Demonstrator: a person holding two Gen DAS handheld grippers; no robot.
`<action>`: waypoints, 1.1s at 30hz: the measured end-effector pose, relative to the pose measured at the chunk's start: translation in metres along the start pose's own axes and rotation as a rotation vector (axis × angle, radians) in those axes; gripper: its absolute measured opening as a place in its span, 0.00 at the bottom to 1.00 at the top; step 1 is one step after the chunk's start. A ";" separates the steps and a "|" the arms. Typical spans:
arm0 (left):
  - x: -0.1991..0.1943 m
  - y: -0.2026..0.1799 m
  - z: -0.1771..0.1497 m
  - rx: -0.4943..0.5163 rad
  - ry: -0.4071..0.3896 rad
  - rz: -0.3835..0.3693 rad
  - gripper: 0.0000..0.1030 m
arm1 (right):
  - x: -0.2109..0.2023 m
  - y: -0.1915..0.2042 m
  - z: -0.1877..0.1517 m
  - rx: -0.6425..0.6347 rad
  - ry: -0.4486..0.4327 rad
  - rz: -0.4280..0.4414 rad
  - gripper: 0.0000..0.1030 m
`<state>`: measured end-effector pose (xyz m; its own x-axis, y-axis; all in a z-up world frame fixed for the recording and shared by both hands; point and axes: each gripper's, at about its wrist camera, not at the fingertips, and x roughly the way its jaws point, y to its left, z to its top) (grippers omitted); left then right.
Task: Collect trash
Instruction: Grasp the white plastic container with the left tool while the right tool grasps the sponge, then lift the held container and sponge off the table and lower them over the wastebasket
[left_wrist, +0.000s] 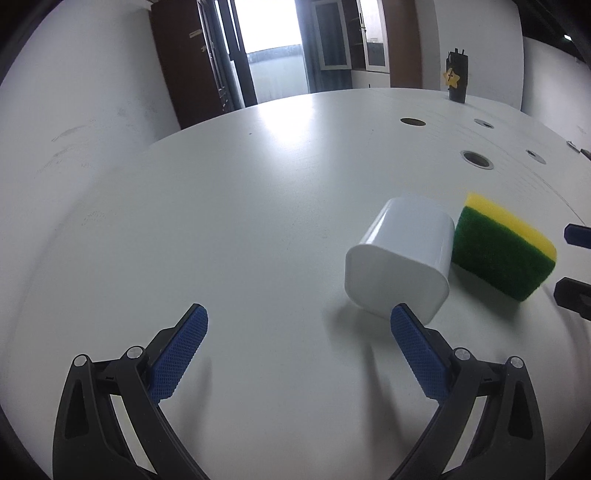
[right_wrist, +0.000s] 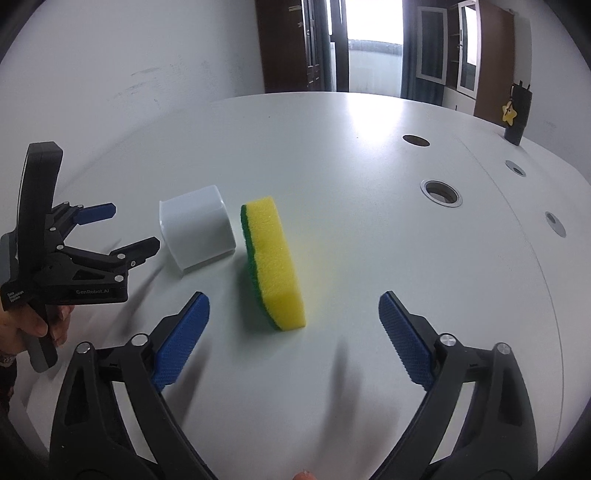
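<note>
A white plastic container (left_wrist: 399, 258) lies on its side on the white table (left_wrist: 221, 221), its bottom toward my left gripper. A yellow and green sponge (left_wrist: 506, 251) stands on edge against it on the right. My left gripper (left_wrist: 299, 317) is open and empty, its right finger just in front of the container. In the right wrist view the sponge (right_wrist: 275, 258) stands between and just beyond the open, empty right gripper (right_wrist: 293, 304), with the container (right_wrist: 195, 229) to its left. The left gripper (right_wrist: 129, 230) shows open beside the container.
Several round cable holes (right_wrist: 441, 192) sit in the table to the right. A dark cup with a yellow star (right_wrist: 517, 110) stands at the far right edge. A doorway and cabinets lie beyond the table's far edge.
</note>
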<state>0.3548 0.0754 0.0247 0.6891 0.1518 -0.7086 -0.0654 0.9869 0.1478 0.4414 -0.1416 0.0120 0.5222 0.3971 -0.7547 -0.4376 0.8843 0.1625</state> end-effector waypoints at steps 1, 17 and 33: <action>0.004 0.000 0.004 -0.008 0.011 -0.013 0.94 | 0.003 -0.002 0.002 0.004 0.000 0.008 0.79; 0.020 -0.040 0.020 0.025 0.045 -0.149 0.03 | 0.033 0.004 0.004 -0.037 0.085 0.031 0.21; -0.124 -0.029 -0.079 -0.064 -0.103 -0.099 0.02 | -0.084 0.055 -0.076 -0.042 -0.111 0.084 0.21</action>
<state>0.2147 0.0328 0.0537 0.7649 0.0501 -0.6422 -0.0371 0.9987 0.0337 0.3177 -0.1449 0.0356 0.5596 0.4960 -0.6640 -0.5123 0.8367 0.1933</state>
